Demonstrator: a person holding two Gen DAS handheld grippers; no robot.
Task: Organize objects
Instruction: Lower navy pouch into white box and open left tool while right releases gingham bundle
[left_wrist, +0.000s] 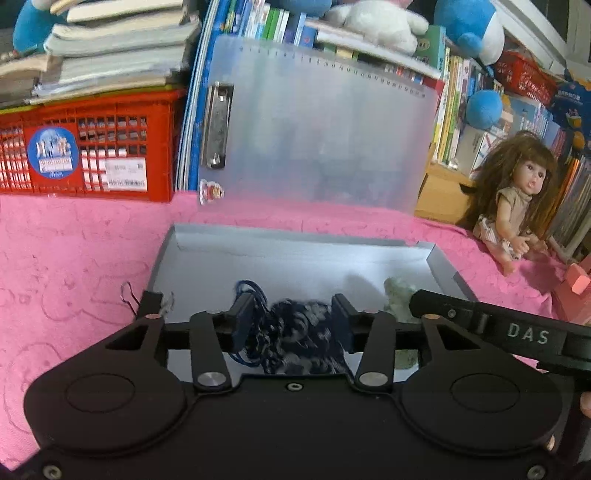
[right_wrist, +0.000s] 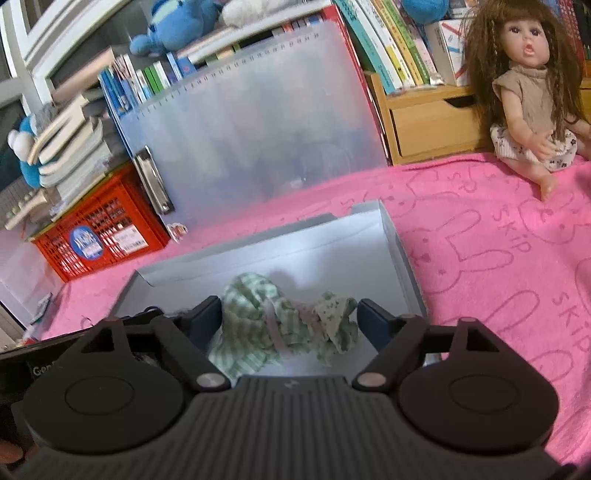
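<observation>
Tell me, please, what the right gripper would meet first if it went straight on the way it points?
Probably the green striped cloth lying between its open jaws in the grey box; depth is hard to judge.

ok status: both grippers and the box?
Left gripper open, dark blue bundle between pads. Right gripper open over green cloth. Both items inside grey box. Nothing blocking.
</observation>
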